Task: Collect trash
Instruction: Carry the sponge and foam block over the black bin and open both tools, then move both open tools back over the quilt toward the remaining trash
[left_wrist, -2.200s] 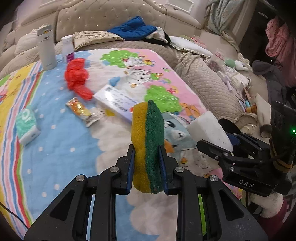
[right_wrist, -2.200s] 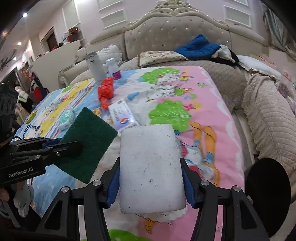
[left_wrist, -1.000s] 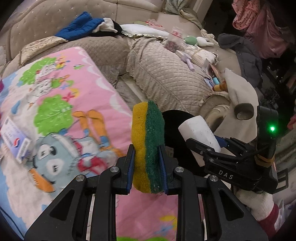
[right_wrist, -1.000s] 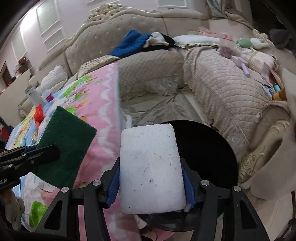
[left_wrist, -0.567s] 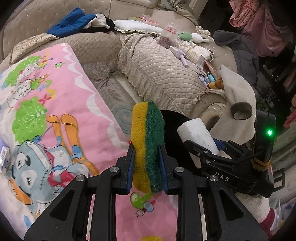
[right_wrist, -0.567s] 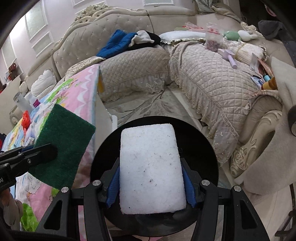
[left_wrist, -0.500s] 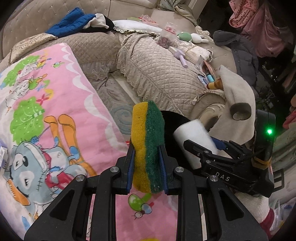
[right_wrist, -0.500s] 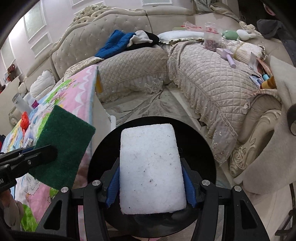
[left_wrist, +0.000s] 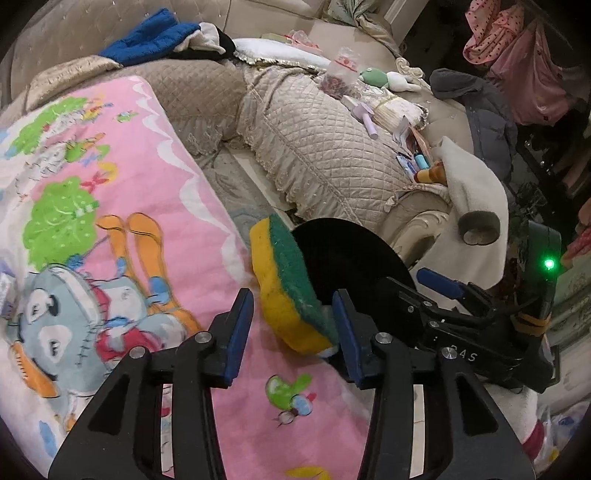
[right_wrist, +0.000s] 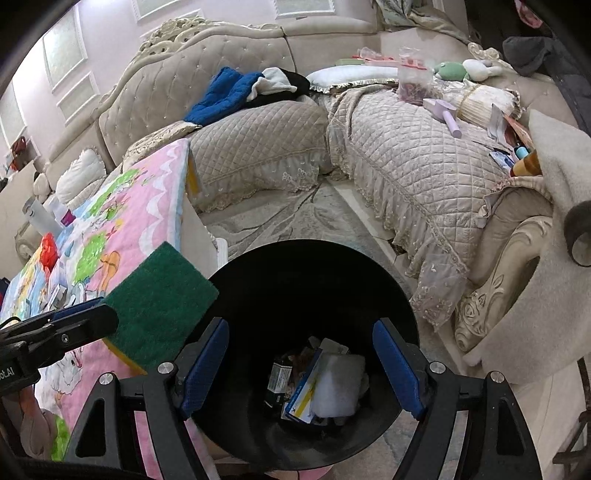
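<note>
Trash bin (right_wrist: 388, 291), black and round, on floor between pink blanket (left_wrist: 147, 192) edge and quilted sofa (right_wrist: 424, 155); white sponge (right_wrist: 338, 387) inside on boxes, seen from right wrist only. Right gripper (right_wrist: 301, 363) spread wide over bin mouth, holding nothing. Left gripper (left_wrist: 291, 328) spread too, yellow-green sponge (left_wrist: 288, 291) tilted, touching right pad only; "DAS" partly legible on right gripper body.

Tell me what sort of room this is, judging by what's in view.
Most likely a lived-in family living room: a tufted beige sectional sofa strewn with clothes and a plush toy, a cartoon-print blanket over a low surface, and a black trash bin on the carpeted floor.
</note>
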